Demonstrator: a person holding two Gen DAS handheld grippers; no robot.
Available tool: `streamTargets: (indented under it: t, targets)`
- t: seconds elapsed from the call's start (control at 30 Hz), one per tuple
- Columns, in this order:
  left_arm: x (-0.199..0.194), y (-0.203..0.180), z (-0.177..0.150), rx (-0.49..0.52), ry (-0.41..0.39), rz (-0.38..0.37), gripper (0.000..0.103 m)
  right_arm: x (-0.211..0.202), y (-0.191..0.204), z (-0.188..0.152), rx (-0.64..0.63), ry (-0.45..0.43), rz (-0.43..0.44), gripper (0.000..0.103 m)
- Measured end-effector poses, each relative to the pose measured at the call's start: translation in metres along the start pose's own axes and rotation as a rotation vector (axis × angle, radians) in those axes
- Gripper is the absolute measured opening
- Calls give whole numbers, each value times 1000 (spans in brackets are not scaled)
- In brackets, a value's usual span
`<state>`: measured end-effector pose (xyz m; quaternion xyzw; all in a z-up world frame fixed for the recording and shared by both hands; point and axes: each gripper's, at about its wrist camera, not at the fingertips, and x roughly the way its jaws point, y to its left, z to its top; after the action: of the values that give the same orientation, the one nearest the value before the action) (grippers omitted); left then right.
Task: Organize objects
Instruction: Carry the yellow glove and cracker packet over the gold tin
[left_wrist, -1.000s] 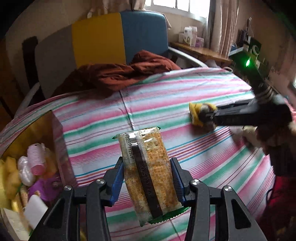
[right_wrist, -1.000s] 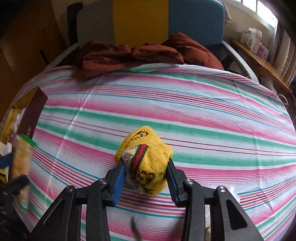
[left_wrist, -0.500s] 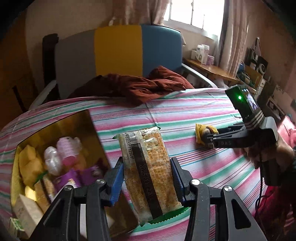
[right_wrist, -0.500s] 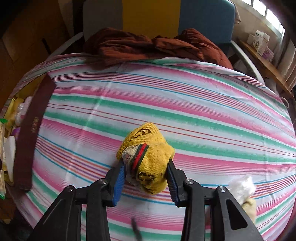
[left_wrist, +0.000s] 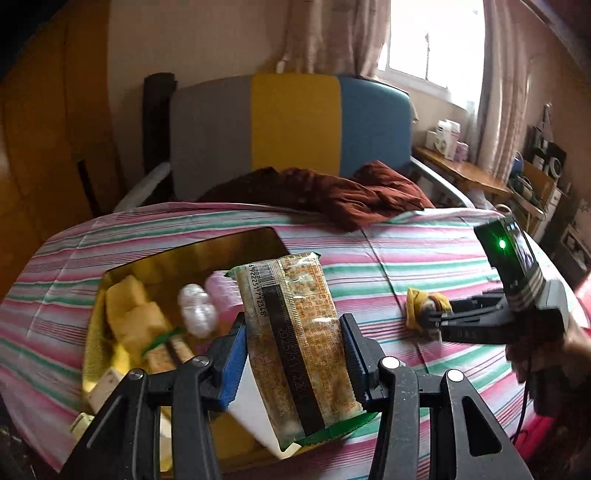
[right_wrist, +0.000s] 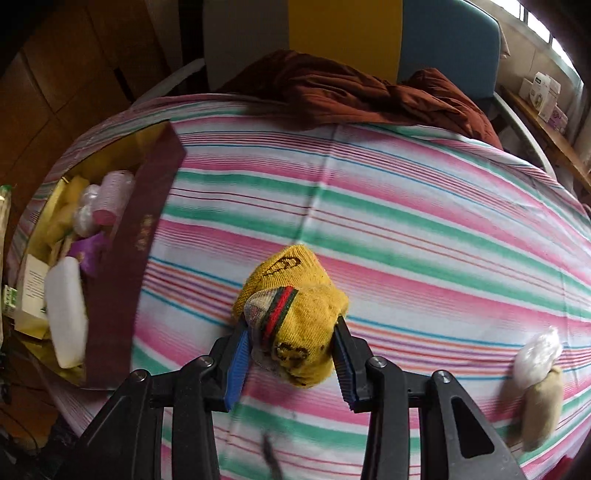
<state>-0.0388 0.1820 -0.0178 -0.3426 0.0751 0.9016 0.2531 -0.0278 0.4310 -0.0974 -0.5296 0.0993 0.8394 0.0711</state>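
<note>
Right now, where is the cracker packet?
The cracker packet is clamped in the left gripper, filling the centre of the left wrist view, held above the near edge of the gold-lined box on the striped bedsheet.

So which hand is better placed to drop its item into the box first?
Left. Its tongs hold the cracker packet right above the open box; the right tongs hold the yellow sock over the striped sheet, beside the box.

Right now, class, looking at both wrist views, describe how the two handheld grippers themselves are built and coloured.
The left gripper and the right gripper look alike: black plastic jaws on triangular open-frame arms with silver pivot bolts. Ribbed pads line the jaws, blue on the left one and darker on the right one. Seen from the left wrist, the right gripper carries a boxy black camera unit with a green light, and a thin black cable hangs below its handle.
</note>
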Motion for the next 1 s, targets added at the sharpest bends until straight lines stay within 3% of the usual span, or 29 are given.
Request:
streamTargets:
  t: [0.27,0.53,0.73,1.0]
  targets:
    - [-19,22,-6,-16,-34,59,49,-8,30,-11,17,-52,40,41]
    - [-25,48,-18,-48,-31,108,49,-43,62,-14,17,-174,108,41]
    - [-26,67,-26,-82,-24,142,49,-69,97,-9,-41,-241,167,41]
    - [-32,87,-31,-118,-28,176,49,-82,143,-8,-127,-266,245,41]
